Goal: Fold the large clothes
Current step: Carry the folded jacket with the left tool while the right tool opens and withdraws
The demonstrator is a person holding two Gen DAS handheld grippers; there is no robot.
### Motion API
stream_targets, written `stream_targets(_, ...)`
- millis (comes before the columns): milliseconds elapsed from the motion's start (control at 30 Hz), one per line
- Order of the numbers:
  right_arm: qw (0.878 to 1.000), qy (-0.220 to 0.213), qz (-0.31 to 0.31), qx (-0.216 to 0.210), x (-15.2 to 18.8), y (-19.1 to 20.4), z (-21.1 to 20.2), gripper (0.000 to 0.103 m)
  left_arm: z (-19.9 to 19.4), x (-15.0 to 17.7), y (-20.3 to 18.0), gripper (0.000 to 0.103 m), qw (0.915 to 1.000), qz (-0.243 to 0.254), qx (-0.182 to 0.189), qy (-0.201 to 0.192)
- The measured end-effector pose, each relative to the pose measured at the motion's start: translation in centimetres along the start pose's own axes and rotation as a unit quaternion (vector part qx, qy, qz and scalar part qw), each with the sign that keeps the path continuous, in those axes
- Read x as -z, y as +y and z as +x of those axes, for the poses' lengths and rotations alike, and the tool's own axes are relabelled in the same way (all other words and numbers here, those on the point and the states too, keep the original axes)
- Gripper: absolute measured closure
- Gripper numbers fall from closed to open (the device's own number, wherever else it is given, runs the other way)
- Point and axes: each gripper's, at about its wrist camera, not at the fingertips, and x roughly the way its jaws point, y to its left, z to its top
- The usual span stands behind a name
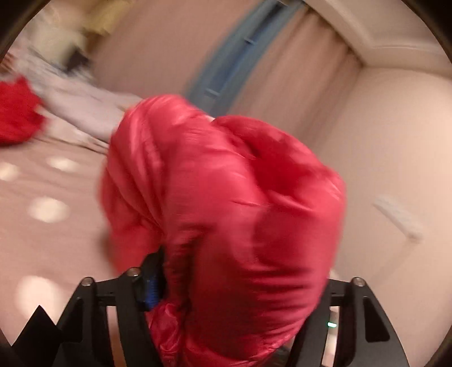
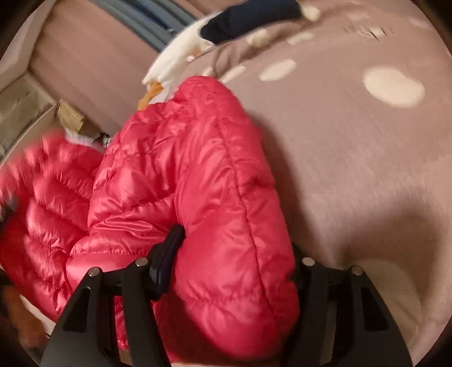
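Note:
A shiny red quilted jacket (image 1: 226, 197) bulges up between the jaws of my left gripper (image 1: 240, 271) and hides the far finger. The near finger's blue-edged pad (image 1: 152, 282) presses into the fabric, and this bunch is lifted off the bed. In the right wrist view the same red jacket (image 2: 197, 169) lies folded over on the bed. My right gripper (image 2: 237, 248) is shut on its thick padded edge. One black finger (image 2: 169, 248) dents the fabric; the other is mostly covered by it.
A pink bedspread (image 2: 353, 169) with pale round spots lies under everything. A dark navy garment (image 2: 248, 19) and white cloth (image 2: 175, 65) lie at the far side. Another red bundle (image 1: 14, 113) sits far left beside pale bedding (image 1: 84, 104). Boxes (image 2: 19, 107) stand off the bed.

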Motion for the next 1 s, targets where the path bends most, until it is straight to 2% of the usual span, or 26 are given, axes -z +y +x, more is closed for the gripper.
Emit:
stream_targets(33,1.0,0.004,-0.003,0.004,-0.1,0.0,0.0,0.045,1.4,0.6,-1.0,0.031,0.9987,0.012,0.038,0.032)
stream_targets(67,1.0,0.005,0.006,-0.002,-0.1,-0.4,-0.1,0.045,2.3,1.1,-1.5,0.025,0.9968,0.026,0.053,0.053)
stream_targets(133,0.999,0.002,0.028,-0.021,-0.4,-1.3,-0.3,0.049,5.5,2.8,-2.3,0.019,0.9878,0.062,0.079,0.119)
stream_targets(200,0.996,0.004,0.069,-0.055,-0.5,-2.4,-0.9,0.05,7.5,4.3,-1.4,0.019,0.9845,0.04,0.087,0.147)
stream_targets(267,0.991,0.004,0.11,-0.074,-0.6,-3.5,-1.9,0.048,8.0,5.0,0.0,0.018,0.9844,-0.011,0.109,0.138)
stream_targets(300,0.989,-0.002,0.13,-0.075,-0.8,-4.0,-2.7,0.046,8.2,5.0,0.3,0.018,0.9854,-0.018,0.107,0.131)
stream_targets(367,0.987,-0.034,0.155,-0.04,-1.0,-4.8,-5.0,0.035,8.6,5.0,0.0,0.015,0.9866,0.006,0.089,0.137)
stream_targets(433,0.985,-0.069,0.159,-0.004,-1.2,-4.5,-7.0,0.019,9.0,5.5,-0.4,0.014,0.9865,0.022,0.082,0.14)
stream_targets(467,0.983,-0.086,0.163,0.004,-1.2,-4.5,-8.4,0.016,9.1,5.7,-0.7,0.014,0.9867,0.03,0.077,0.14)
stream_targets(567,0.98,-0.099,0.167,-0.032,-1.9,-3.6,-10.2,0.011,9.6,6.2,-1.7,0.013,0.9875,0.051,0.063,0.136)
stream_targets(633,0.982,-0.103,0.144,-0.061,-2.8,-2.4,-10.9,0.004,9.7,6.3,-2.1,0.013,0.9873,0.053,0.06,0.137)
stream_targets(767,0.99,-0.066,0.06,-0.108,-5.0,3.0,-9.2,0.0,9.7,6.2,-3.0,0.013,0.9866,0.059,0.064,0.138)
stream_targets(867,0.989,-0.031,0.038,-0.141,-5.7,5.6,-6.5,0.002,9.7,6.2,-3.3,0.013,0.9859,0.066,0.064,0.14)
stream_targets(900,0.989,-0.028,0.031,-0.143,-6.1,6.2,-5.5,0.008,9.7,6.4,-3.3,0.013,0.9854,0.068,0.064,0.142)
stream_targets(933,0.989,-0.033,0.017,-0.145,-6.1,6.9,-4.9,0.027,9.6,6.4,-3.3,0.013,0.9848,0.068,0.065,0.146)
stream_targets(1000,0.989,-0.035,0.014,-0.145,-6.0,7.2,-4.2,0.044,8.9,6.6,-2.7,0.013,0.9849,0.058,0.073,0.146)
